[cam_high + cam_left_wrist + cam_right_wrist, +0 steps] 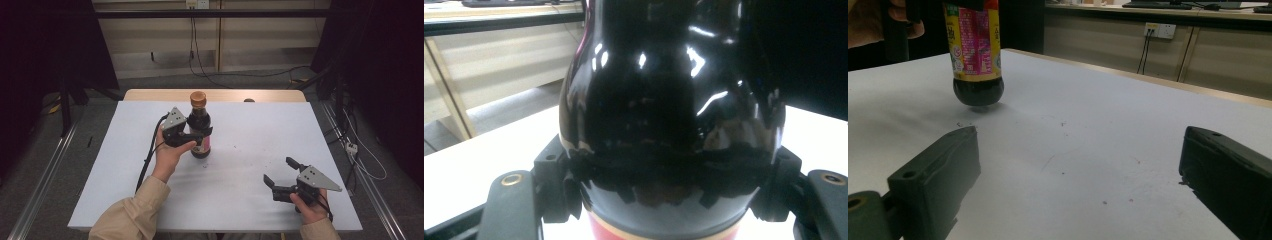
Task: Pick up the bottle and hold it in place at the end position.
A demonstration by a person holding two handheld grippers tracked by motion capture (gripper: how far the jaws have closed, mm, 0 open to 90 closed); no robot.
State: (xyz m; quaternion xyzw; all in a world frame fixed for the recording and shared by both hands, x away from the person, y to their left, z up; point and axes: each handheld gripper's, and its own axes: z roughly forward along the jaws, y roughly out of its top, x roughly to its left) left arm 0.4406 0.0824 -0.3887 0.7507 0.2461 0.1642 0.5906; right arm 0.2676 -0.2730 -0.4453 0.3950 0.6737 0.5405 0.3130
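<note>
The bottle (200, 126) sits clamped between the left gripper (198, 135) fingers (555, 185).

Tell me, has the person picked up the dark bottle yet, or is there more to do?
The grabbing part looks done: the left gripper has its fingers shut around the dark bottle, just above the label. In the right gripper view the bottle's bottom seems to hang a little above the white table, so it looks lifted. The right gripper waits open, holding nothing. The orange cap is on.
</note>
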